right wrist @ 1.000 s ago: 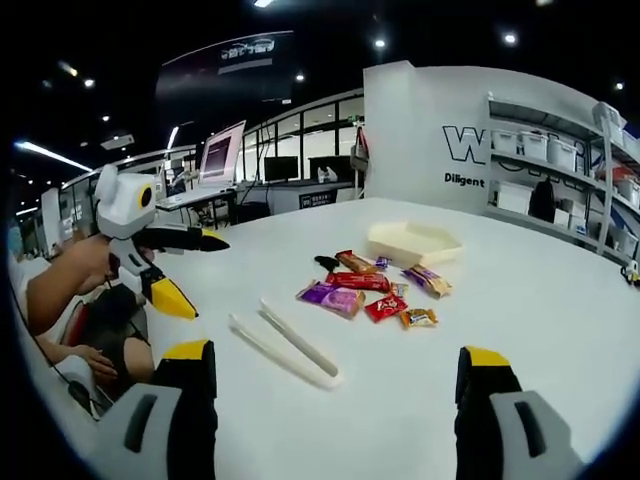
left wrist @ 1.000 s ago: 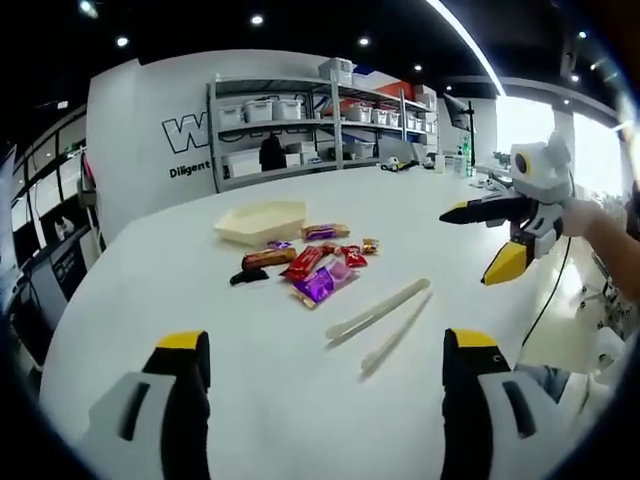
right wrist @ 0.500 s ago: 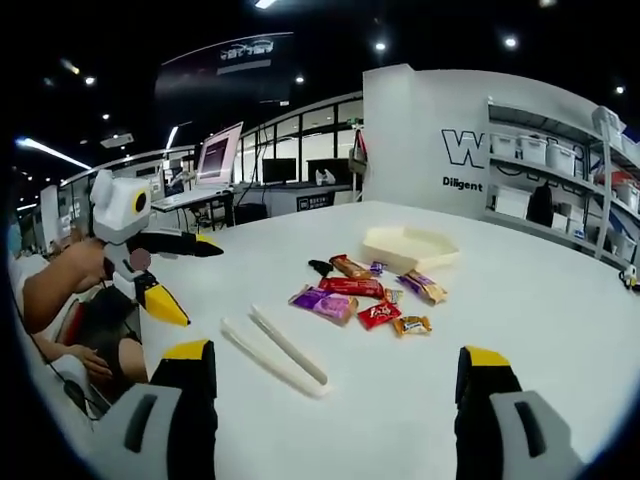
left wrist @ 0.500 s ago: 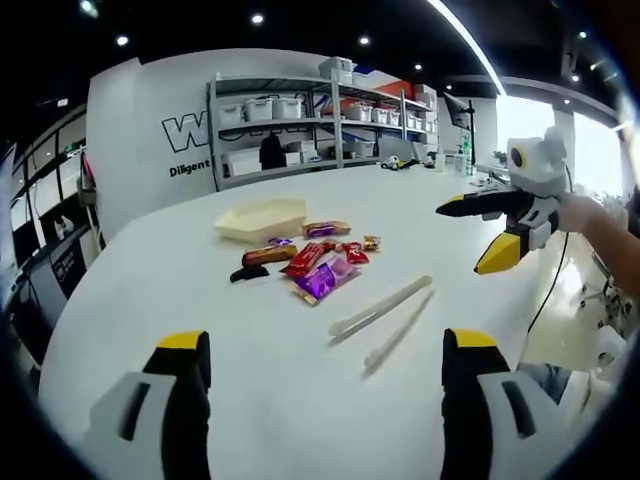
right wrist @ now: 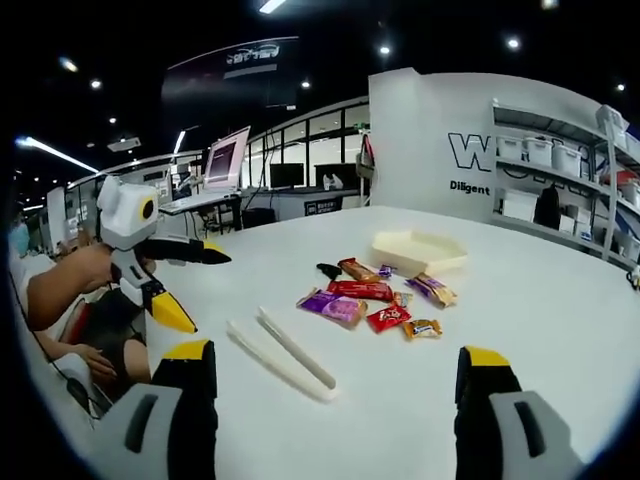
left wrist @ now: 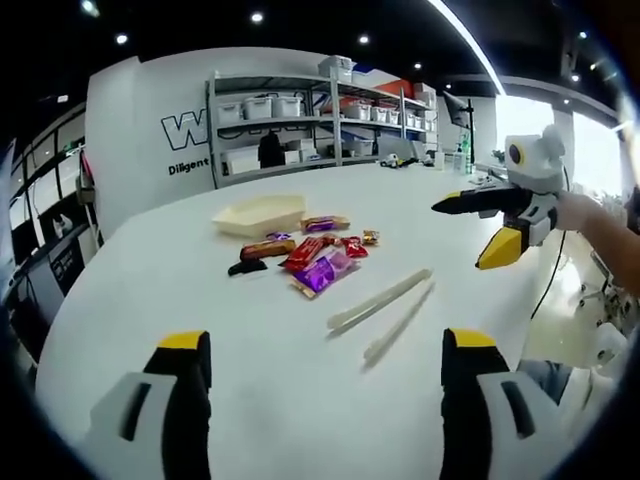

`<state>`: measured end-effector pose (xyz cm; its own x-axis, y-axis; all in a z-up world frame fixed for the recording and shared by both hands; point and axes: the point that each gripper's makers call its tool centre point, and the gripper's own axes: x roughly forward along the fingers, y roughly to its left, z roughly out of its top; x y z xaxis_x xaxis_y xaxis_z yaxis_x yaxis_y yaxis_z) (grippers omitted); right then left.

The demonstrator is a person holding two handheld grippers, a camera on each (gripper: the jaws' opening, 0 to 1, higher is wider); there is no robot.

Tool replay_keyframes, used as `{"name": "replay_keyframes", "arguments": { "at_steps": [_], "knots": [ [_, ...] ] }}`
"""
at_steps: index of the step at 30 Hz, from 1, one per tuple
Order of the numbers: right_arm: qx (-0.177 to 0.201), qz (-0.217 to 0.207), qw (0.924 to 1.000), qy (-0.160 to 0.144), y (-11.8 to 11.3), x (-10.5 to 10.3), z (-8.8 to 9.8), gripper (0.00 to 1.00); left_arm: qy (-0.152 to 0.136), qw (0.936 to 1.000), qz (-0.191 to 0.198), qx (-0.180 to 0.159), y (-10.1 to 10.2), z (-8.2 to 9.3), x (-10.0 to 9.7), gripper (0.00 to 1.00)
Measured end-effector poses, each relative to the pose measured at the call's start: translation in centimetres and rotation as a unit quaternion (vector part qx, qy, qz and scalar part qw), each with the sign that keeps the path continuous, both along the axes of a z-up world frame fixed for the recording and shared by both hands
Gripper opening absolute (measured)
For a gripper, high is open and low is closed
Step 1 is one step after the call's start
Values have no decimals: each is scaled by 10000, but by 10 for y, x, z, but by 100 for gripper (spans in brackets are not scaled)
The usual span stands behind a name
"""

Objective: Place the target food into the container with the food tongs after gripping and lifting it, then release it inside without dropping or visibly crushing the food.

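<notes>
White plastic food tongs (left wrist: 384, 309) lie flat on the white table (left wrist: 200, 300), just right of a loose pile of wrapped snacks (left wrist: 315, 262): purple, red and brown packets. A cream, shallow container (left wrist: 262, 213) sits beyond the pile. My left gripper (left wrist: 328, 342) hovers open over the near table edge, holding nothing. My right gripper (left wrist: 472, 228) hangs open in the air right of the tongs. In the right gripper view the tongs (right wrist: 283, 350) lie ahead, the snacks (right wrist: 365, 295) and container (right wrist: 420, 250) further on, my right gripper (right wrist: 337, 352) stands open, and my left gripper (right wrist: 200, 288) floats open at left.
Metal shelving with white bins (left wrist: 310, 115) stands behind the table against a lettered wall. Desks with monitors (right wrist: 225, 158) fill the room on the other side. A person's forearm (right wrist: 60, 285) holds the left gripper near the table edge.
Both views have shifted slightly with the hands. The right gripper has risen a little in the left gripper view. Tongs, snacks and container have stayed in place.
</notes>
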<state>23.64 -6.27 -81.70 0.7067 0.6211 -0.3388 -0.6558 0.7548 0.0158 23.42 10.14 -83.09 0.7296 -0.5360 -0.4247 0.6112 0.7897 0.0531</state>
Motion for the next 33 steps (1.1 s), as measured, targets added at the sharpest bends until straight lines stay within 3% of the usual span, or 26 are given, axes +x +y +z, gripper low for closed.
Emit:
{"name": "replay_keyframes", "arguments": {
  "at_steps": [8,14,21,25,29,33],
  "knots": [
    [114,231,9997,-28,4,0,-9,93,-55,9999,-160,-9,-6,-5,-1,89],
    [-31,321,9995,-19,5,-3,-18,90,3,9997,-236,-35,-8,-9,-1,86],
    [-50,424,9991,-74,10,-3,-19,89,109,9971,-748,-92,-22,-14,-10,68],
    [-21,449,9990,-78,13,-4,-18,88,123,9966,-804,-102,-24,-16,-11,66],
    [-54,541,9985,-65,16,-6,-18,85,96,9949,-996,-88,-27,-16,-15,54],
    [-74,608,9981,-54,20,-7,-19,82,104,9942,-1063,-106,-30,-17,-17,48]
  ]
}}
